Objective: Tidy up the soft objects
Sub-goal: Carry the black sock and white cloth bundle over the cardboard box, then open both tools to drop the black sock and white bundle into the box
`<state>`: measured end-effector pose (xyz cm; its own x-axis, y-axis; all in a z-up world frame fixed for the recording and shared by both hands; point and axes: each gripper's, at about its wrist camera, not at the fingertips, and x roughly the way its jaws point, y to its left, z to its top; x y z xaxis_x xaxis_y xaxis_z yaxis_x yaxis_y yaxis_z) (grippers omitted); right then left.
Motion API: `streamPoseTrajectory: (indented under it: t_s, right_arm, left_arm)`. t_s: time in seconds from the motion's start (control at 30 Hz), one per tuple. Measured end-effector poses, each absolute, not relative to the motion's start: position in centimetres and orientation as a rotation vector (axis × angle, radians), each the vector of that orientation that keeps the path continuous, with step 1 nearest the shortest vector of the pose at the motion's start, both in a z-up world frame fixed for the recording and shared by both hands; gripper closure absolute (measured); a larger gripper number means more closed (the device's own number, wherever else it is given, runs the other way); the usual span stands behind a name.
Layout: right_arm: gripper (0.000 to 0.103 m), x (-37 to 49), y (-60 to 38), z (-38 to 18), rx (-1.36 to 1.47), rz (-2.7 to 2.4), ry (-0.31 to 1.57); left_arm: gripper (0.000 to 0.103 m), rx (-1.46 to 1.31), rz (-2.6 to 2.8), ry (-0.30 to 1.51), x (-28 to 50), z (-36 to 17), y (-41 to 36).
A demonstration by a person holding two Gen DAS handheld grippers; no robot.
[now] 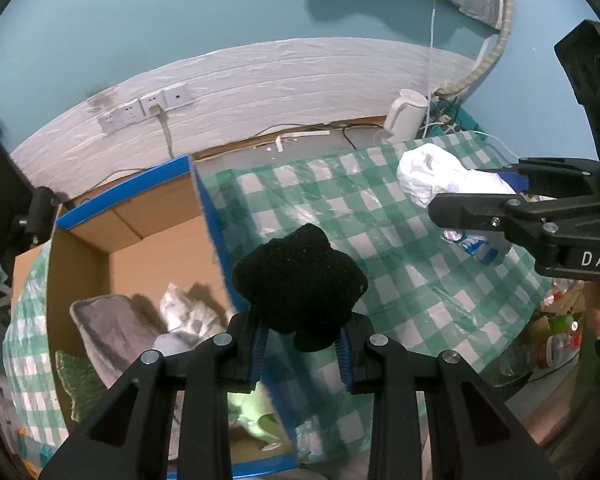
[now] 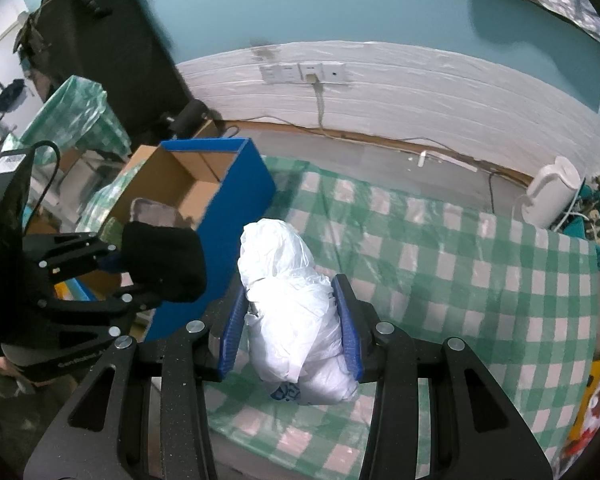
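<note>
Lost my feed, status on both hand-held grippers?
Left hand-held gripper shut on black knit item, near cardboard box. Right hand-held gripper shut on white plastic bag. Nothing blocking.

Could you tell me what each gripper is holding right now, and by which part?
The left gripper clamps a black knitted item by its lower end. The right gripper clamps a white plastic bag bundle around its middle.

It looked like a lived-in home room. A teal wall carried wall sockets at twelve o'clock, and a white kettle stood at two o'clock beside a checked tablecloth.
</note>
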<state>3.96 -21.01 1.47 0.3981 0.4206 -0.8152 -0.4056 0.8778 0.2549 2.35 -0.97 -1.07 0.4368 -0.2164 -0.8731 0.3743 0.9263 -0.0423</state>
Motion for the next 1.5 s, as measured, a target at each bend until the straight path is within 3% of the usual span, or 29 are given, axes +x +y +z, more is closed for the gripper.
streamPoseTrajectory:
  t_s: [1.2,1.33,1.5]
  right_arm:
    - [0.061,6.5,-3.8,-1.5,-0.078,0.662,1.143]
    - [0.060,6.6,-2.8,-2.1,-0.090,0.664,1.153]
    - [0.057,6.4,-2.5,-2.6,-0.078,0.670,1.147]
  left_arm:
    - [0.073,0.025,-0.159,1.100,2.4,-3.7,13.2]
    - [0.070,0.001,-0.148,1.110,2.5,-4.0,14.1]
    - [0.057,-0.008,-0.125,1.116,2.5,-4.1,14.6]
